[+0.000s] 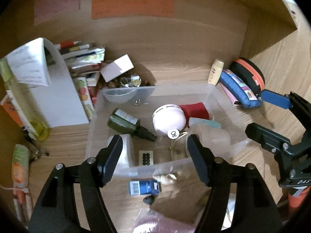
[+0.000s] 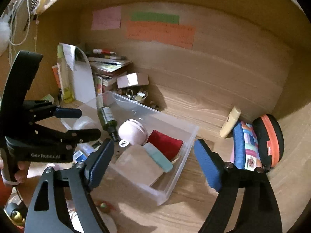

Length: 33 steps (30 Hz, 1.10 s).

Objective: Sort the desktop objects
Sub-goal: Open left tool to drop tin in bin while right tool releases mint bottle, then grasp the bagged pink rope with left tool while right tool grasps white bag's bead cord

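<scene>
Both grippers' fingers spread wide above clear bin (image 1: pixel 219 95) rim

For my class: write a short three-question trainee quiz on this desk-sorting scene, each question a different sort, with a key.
1. True or false: the dark green glass bottle lies on its side inside the clear plastic bin.
2. Multiple choice: the cream squeeze tube is (A) inside the bin, (B) on the wooden desk outside the bin, (C) held by a gripper.
3. Fill in: in both wrist views, the left gripper and the right gripper have their jaws ____ and hold nothing.

Key: 1 true; 2 B; 3 open.
</scene>
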Available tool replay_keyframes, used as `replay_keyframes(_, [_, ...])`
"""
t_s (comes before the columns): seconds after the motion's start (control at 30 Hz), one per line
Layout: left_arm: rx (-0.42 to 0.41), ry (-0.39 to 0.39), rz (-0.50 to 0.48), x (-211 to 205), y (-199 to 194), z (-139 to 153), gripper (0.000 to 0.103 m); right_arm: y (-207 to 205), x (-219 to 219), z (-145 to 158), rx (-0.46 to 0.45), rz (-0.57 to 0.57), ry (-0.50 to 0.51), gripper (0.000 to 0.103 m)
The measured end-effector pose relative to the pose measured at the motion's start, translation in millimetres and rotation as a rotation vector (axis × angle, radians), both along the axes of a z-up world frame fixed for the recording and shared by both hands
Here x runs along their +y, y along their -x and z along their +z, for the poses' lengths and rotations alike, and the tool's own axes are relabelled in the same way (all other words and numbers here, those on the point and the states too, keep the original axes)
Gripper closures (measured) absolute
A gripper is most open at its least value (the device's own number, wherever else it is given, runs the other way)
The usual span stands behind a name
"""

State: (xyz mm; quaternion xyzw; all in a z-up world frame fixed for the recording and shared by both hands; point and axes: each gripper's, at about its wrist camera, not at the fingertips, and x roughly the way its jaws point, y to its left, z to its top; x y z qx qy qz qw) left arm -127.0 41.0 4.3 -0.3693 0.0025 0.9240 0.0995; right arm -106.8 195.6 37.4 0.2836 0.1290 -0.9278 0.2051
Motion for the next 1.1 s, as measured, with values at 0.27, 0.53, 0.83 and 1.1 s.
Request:
replay_keyframes(0.27, [0.022,0.001,0.025,-10.8,-36.5,7.3,0.02,-28.3,1.8,1.6,-0.021,-0.002,0.023,0.021])
replay_keyframes(0.53, [-0.02,0.013,0.015,-10.6,-75.8,-14.6,0.01,-41.1,9.9,-16.8,-0.075,-0.029,0.016,0.021])
replay_keyframes(0.83, [-0.064,0.019,-0.012,7.6,-114.7,-38.9,0.01,-39.0,19.2,-52.3,-0.157,-0.056,-0.017,0.021])
replay_keyframes(1.1, [-0.097,0.1,-0.016,28.4,-136.6,-66.3,0.009,-20.0,32.5,-77.5,-0.245,-0.041,0.007,0.021])
